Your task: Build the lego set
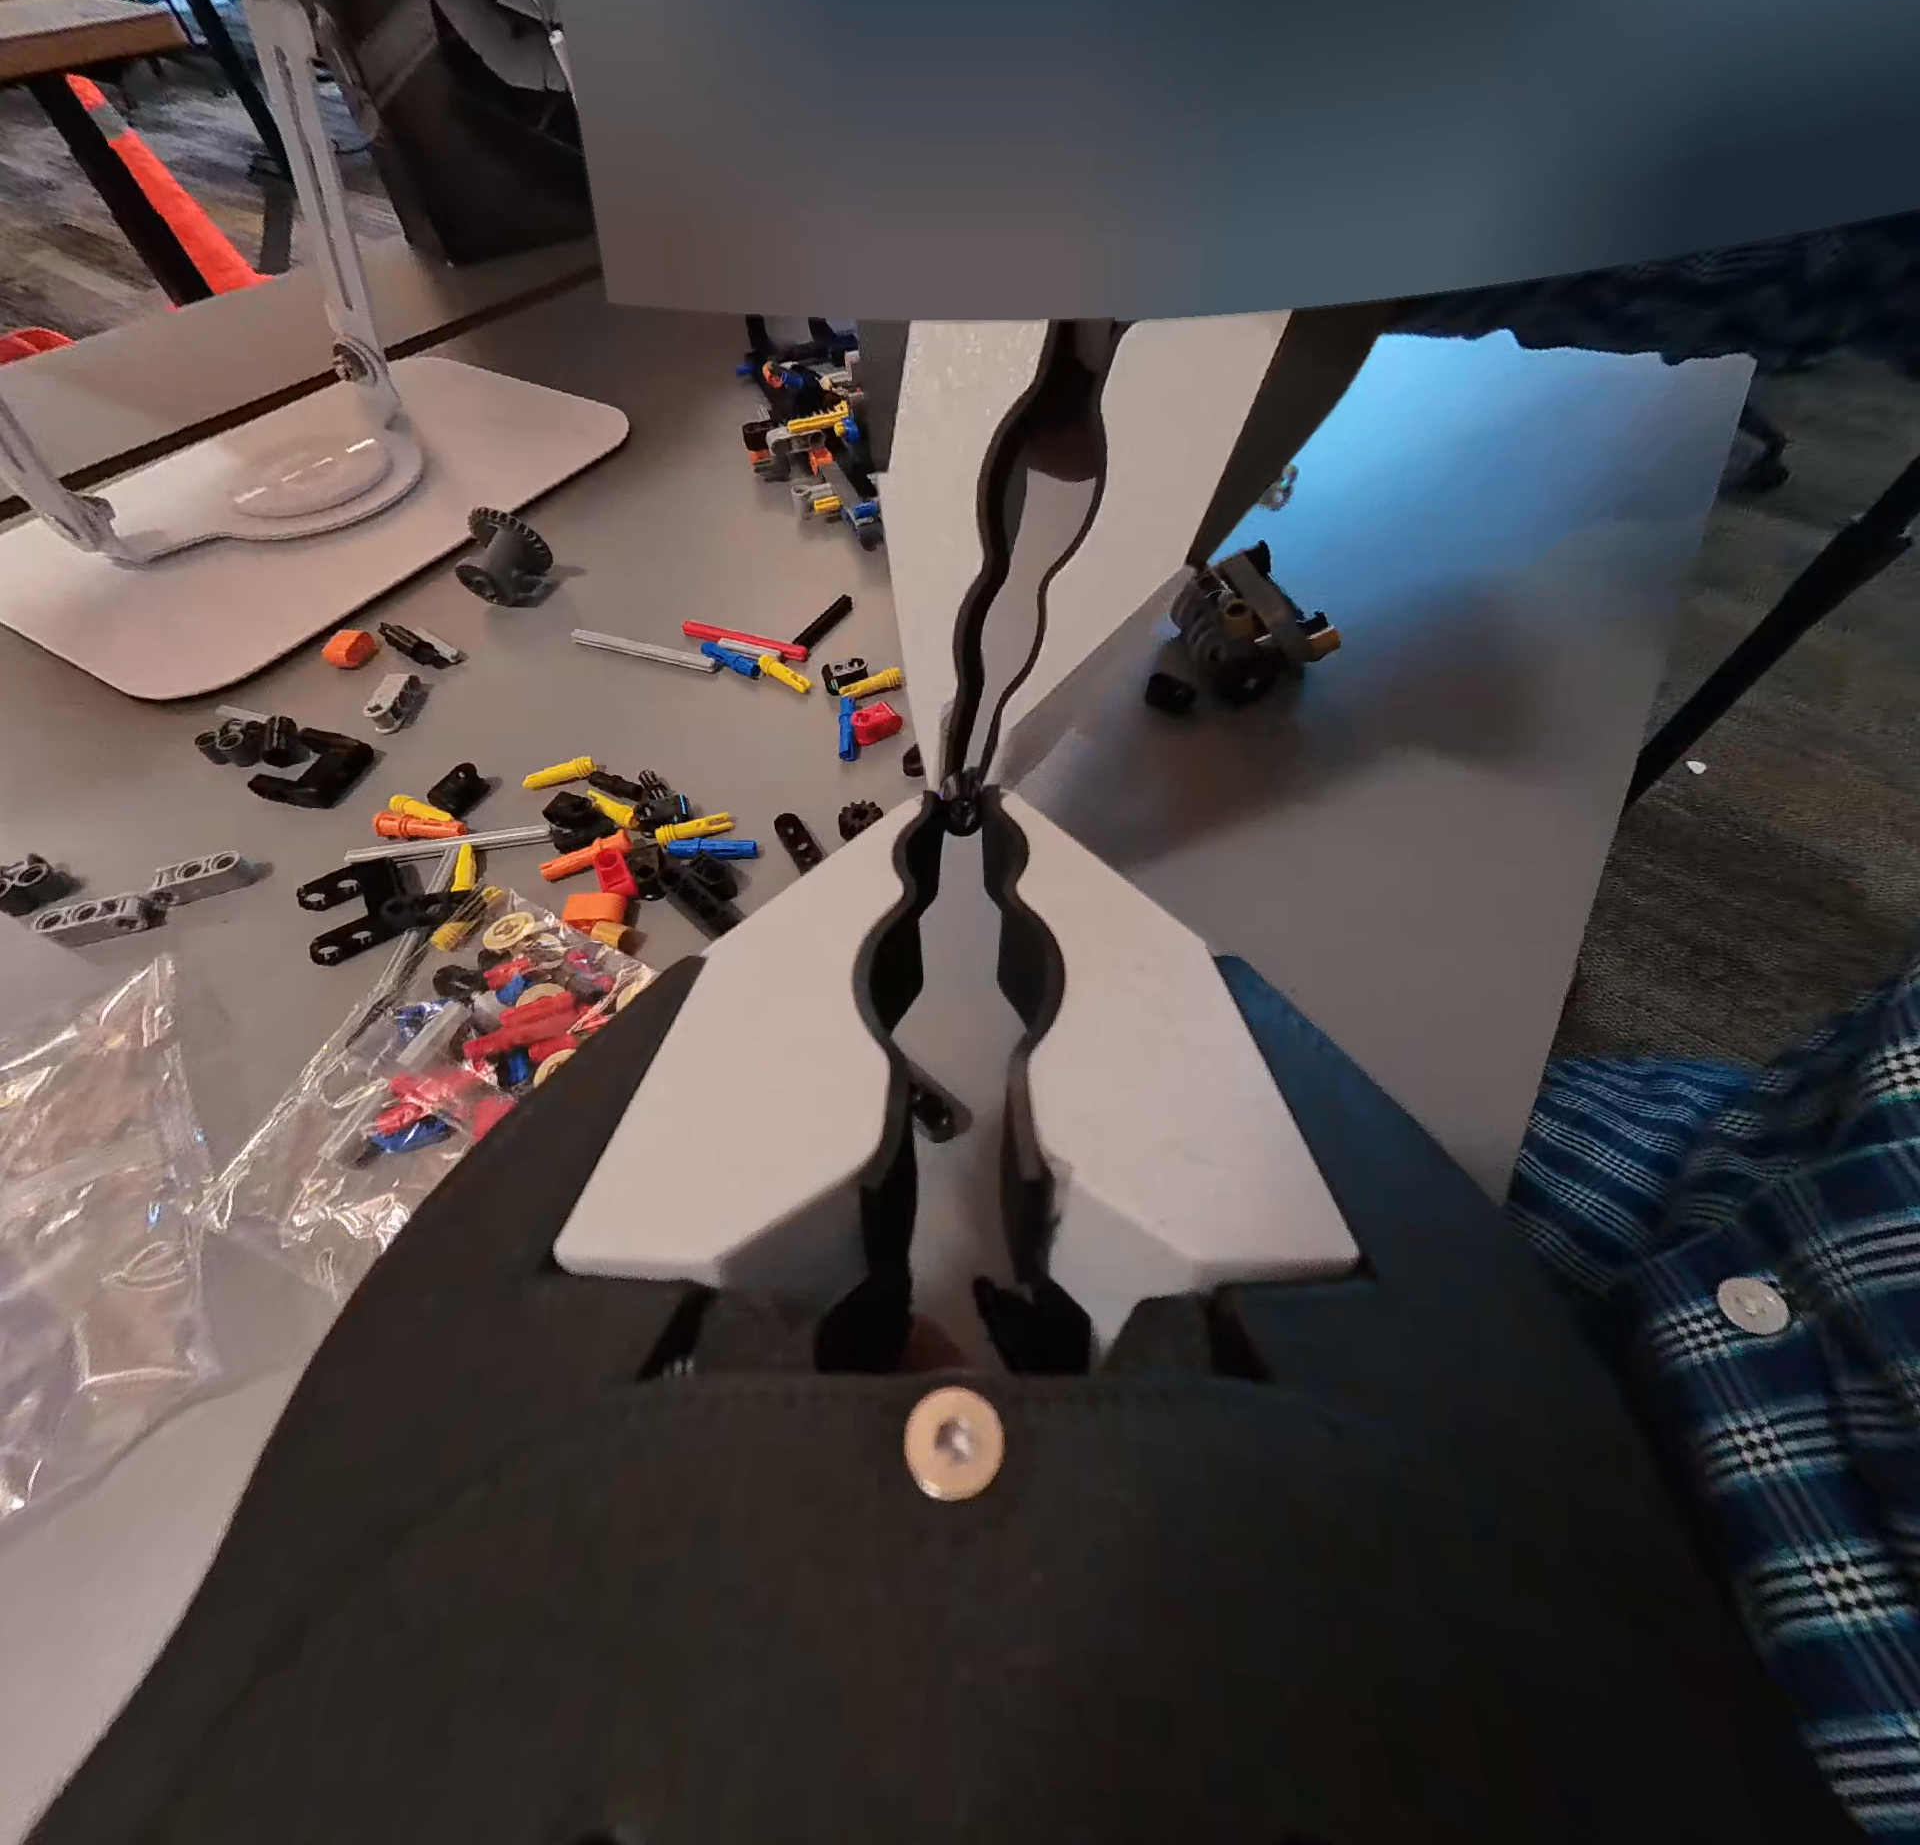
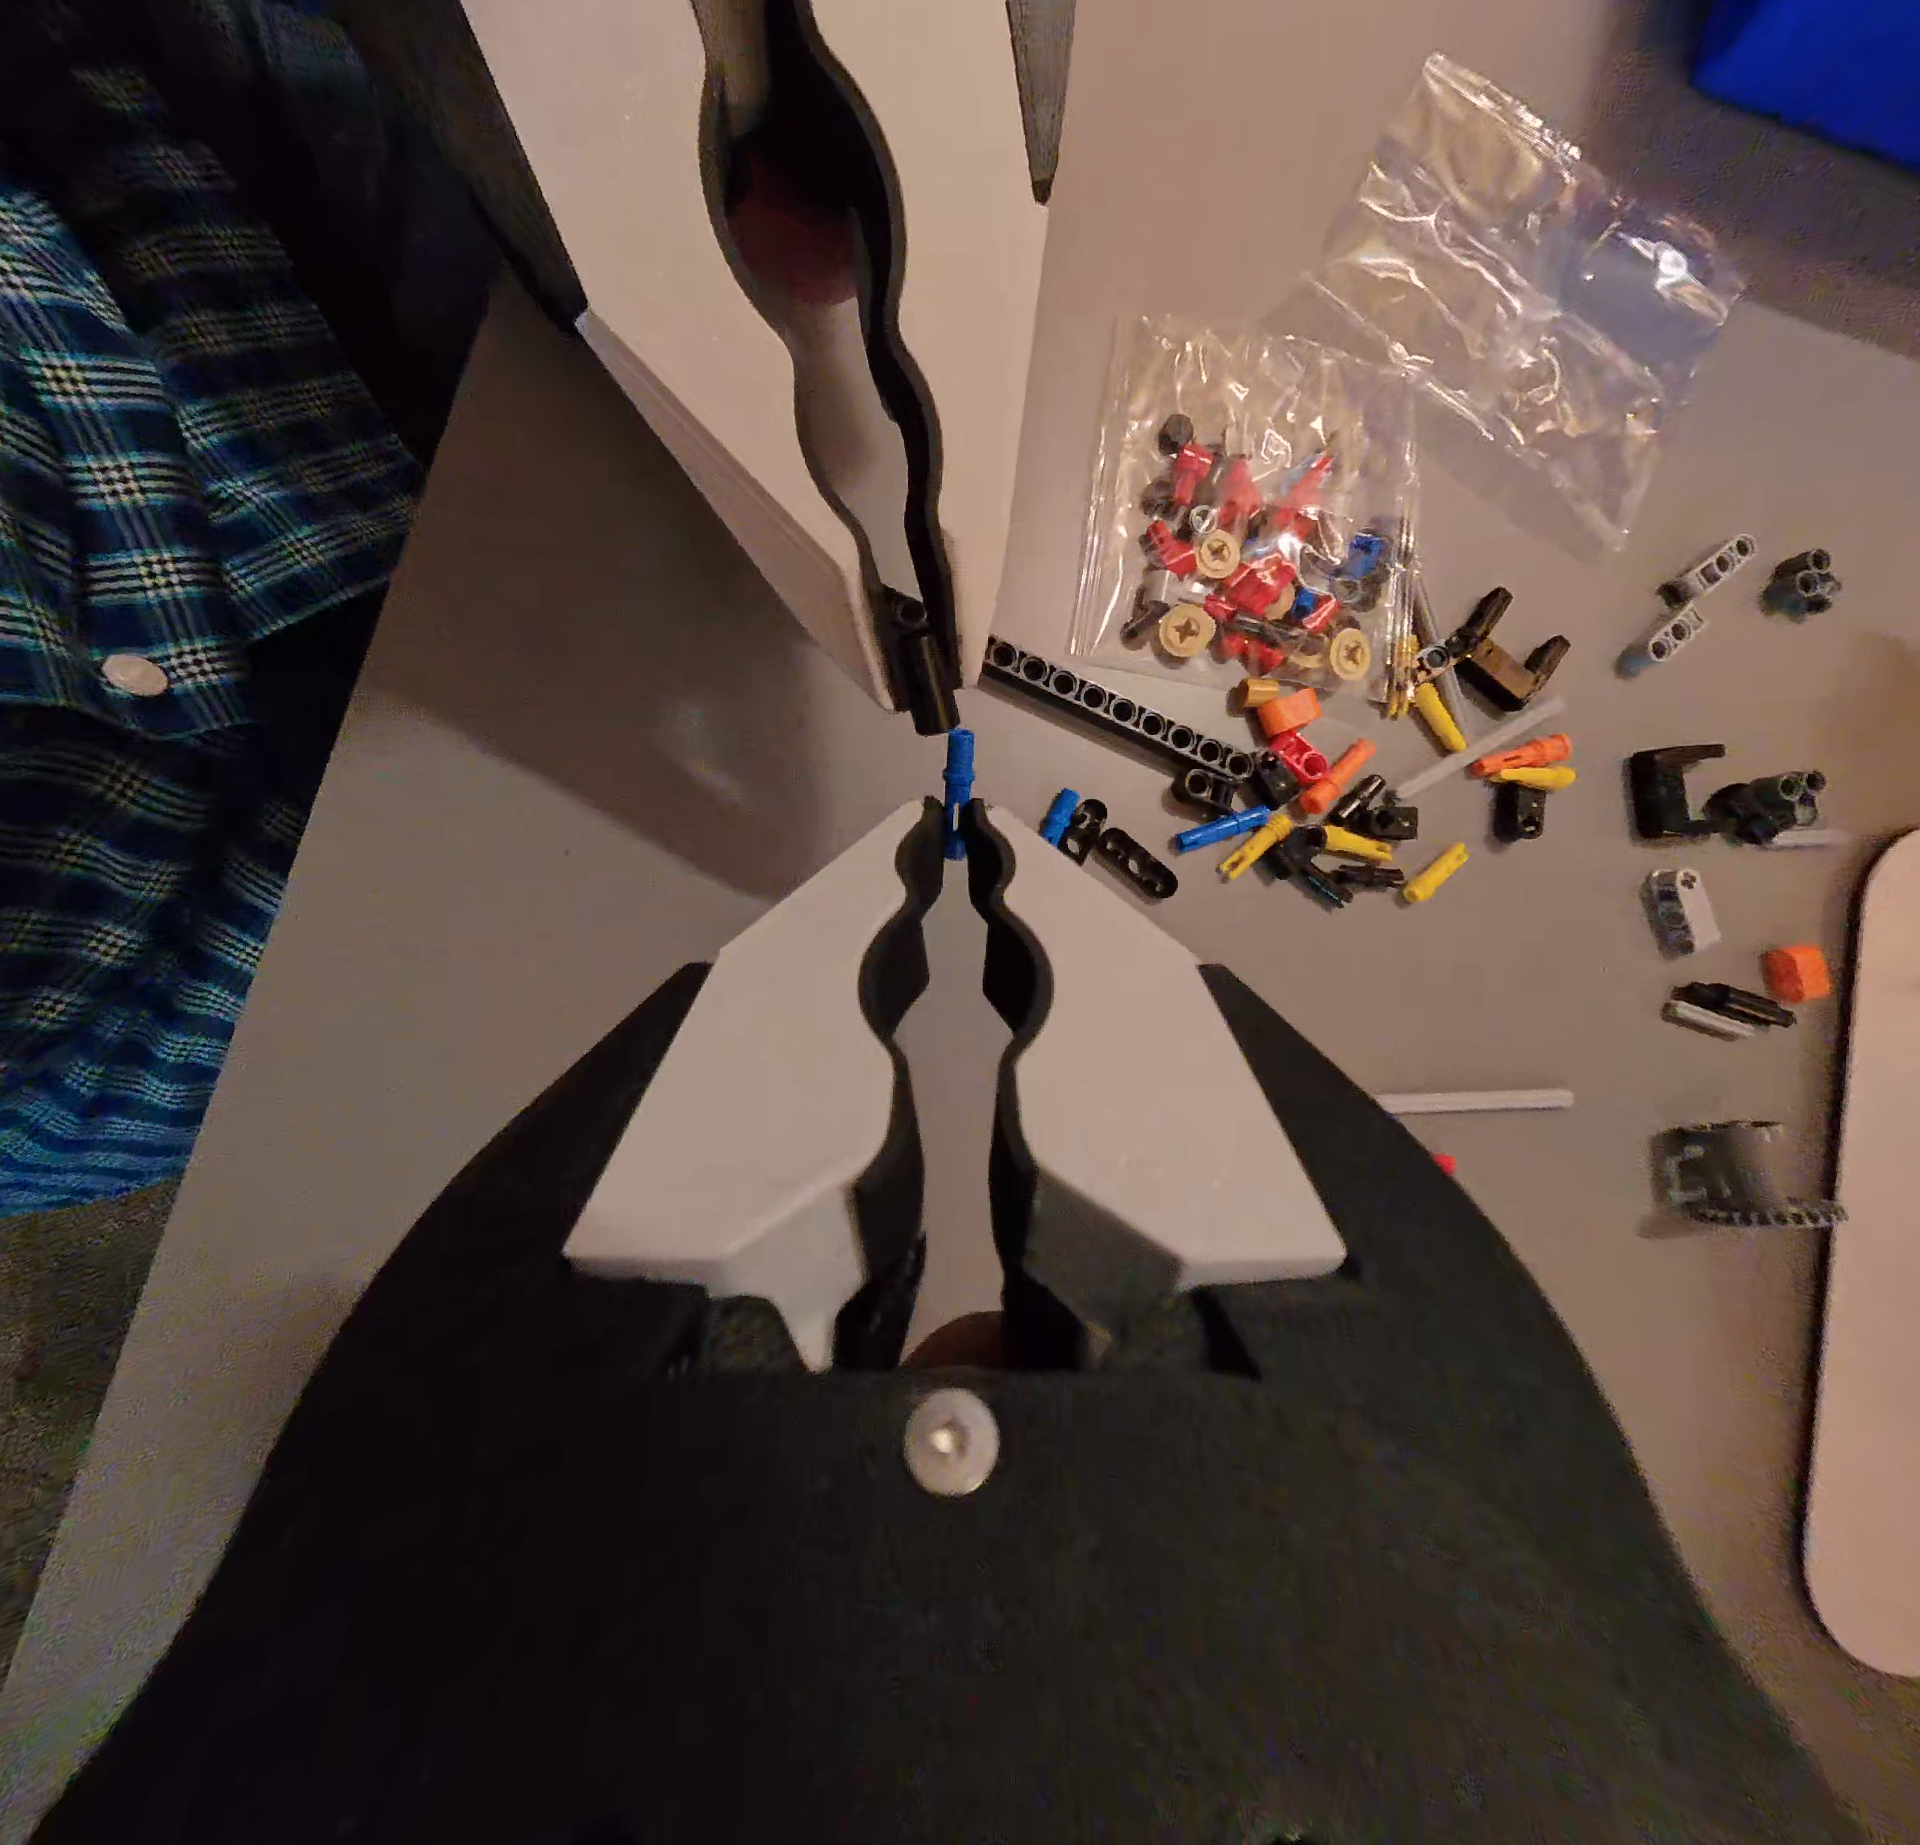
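Observation:
My left gripper (image 1: pixel 961 827) is shut on a small black connector (image 1: pixel 962 806), which I hold above the grey table (image 1: pixel 1299 860). In the right wrist view the left gripper (image 2: pixel 933 699) comes in from the top with the black connector (image 2: pixel 921 668) at its tips. My right gripper (image 2: pixel 954 831) is shut on a blue pin (image 2: pixel 957 769). The pin points at the open end of the connector, and its tip sits just at that end. In the left wrist view the right gripper's fingers (image 1: pixel 971 673) reach down from above, tip to tip with mine.
Loose coloured pins and black connectors (image 1: pixel 623 839) lie at the left, with a clear bag of parts (image 2: pixel 1247 569), an empty bag (image 2: pixel 1507 289) and a long black beam (image 2: pixel 1112 699). A partial build (image 1: pixel 821 434), a small dark assembly (image 1: pixel 1242 632), a grey gear piece (image 1: pixel 506 554) and a white stand base (image 1: pixel 312 548) stand farther off. A plaid sleeve (image 1: pixel 1766 1276) is at the table edge. My left and right fingertips are right by each other. From either gripper's tips it is about 20 cm to the grey gear piece (image 1: pixel 506 554). It turns up in the right wrist view (image 2: pixel 1738 1165) as well.

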Demonstrator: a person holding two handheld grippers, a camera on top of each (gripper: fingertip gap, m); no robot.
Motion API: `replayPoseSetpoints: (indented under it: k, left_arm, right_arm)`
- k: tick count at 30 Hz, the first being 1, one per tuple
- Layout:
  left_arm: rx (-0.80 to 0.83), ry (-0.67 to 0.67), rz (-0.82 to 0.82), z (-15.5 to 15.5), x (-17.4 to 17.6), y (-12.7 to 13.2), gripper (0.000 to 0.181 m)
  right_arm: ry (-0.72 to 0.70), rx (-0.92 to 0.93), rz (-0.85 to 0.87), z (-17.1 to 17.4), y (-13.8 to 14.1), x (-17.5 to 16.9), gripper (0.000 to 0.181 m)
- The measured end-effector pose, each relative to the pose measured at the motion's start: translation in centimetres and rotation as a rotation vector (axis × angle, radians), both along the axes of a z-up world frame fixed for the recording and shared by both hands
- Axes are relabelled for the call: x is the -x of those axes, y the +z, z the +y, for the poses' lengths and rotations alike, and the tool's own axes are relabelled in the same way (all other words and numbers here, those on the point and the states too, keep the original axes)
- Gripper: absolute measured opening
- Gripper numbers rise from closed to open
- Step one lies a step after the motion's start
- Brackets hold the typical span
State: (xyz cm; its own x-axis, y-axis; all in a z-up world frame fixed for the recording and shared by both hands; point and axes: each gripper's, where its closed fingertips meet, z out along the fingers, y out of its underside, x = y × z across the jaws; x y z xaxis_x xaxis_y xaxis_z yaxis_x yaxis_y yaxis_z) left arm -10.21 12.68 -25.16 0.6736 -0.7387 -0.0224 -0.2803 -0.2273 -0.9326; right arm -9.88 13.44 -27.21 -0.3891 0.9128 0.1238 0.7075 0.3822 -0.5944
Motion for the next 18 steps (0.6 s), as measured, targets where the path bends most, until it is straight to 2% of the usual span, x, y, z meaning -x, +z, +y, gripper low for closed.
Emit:
replayPoseSetpoints:
  k: [1,18]
  left_arm:
    - [0.0,0.004,-0.006,0.0,0.1,0.1,0.005]
    - [0.06,-0.021,-0.28,0.2,0.9,2.3,0.005]
  right_arm:
    - [0.008,0.02,0.009,-0.2,0.1,0.0,0.001]
    - [0.021,0.046,0.159,-0.3,2.6,0.9,0.001]
